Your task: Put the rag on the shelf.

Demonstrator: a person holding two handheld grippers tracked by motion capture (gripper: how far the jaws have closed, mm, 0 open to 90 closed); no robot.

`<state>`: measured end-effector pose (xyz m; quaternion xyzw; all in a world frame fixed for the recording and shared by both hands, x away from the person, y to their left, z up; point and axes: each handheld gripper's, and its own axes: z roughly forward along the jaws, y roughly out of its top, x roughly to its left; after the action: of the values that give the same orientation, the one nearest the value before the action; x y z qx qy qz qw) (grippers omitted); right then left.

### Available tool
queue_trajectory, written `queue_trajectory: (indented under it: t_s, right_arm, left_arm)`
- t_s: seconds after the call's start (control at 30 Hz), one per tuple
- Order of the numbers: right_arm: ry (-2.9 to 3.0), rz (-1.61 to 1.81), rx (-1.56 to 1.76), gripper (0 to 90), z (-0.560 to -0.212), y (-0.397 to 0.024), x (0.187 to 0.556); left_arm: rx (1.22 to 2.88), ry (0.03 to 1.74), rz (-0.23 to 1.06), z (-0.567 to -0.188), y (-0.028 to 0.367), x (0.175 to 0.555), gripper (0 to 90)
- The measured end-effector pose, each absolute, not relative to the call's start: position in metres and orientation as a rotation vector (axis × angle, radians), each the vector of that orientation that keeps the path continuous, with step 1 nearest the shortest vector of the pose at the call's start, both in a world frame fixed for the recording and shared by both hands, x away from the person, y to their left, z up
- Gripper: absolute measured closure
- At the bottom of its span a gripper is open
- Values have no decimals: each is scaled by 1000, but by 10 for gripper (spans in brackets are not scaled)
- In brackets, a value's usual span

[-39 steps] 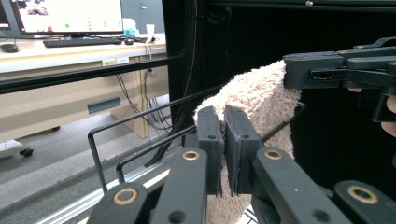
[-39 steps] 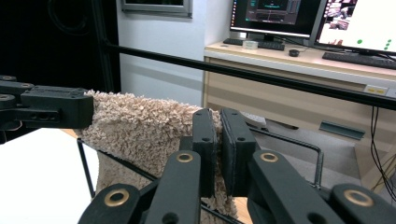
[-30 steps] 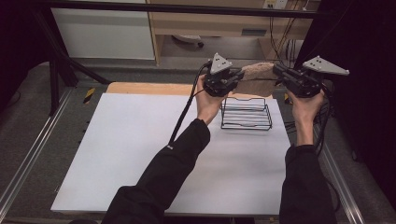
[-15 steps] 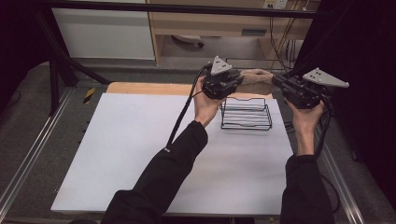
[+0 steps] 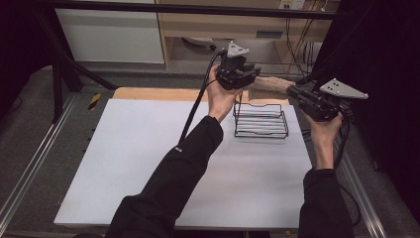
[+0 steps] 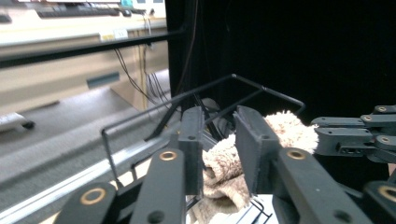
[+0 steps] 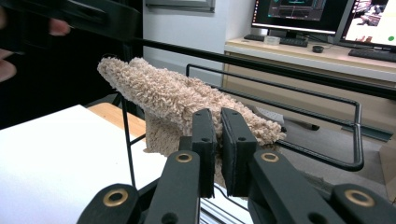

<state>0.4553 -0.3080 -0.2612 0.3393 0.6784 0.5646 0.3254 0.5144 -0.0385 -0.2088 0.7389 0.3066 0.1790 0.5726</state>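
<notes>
Right gripper [image 7: 215, 140], clamped on the towel [image 7: 177, 100], is held beyond the wire rack [image 5: 261, 120]; left gripper [image 6: 218, 140], jaws just opening, is releasing; lowering over the rack is judged next.

no legible text, labels on the shelf edge [image 6: 114, 34] and monitor screens [image 7: 299, 11] too blurred to read

- I see a beige fuzzy towel [image 5: 270, 85], stretched roughly level above the far rim of the rack at my 1 o'clock.
- A black wire rack [image 5: 261, 121] stands upright on the white table.
</notes>
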Motion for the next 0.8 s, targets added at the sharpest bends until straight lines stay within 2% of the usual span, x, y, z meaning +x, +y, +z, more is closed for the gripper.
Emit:
queue_trajectory:
  t_s: [0.13, 0.53, 0.63, 0.8]
  right_arm:
    - [1785, 1481, 886, 842, -263, -309, 455]
    - [1822, 1522, 936, 739, -262, -310, 453]
    - [1808, 1550, 930, 745, -257, -311, 450]
    - [1834, 1475, 1032, 839, -258, -306, 456]
  left_arm:
    - [1780, 709, 370, -218, -43, 517, 835]
    - [1837, 679, 372, -241, -43, 510, 885]
    - [1846, 675, 380, -244, -45, 510, 887]
    - [1858, 671, 394, -248, -46, 509, 887]
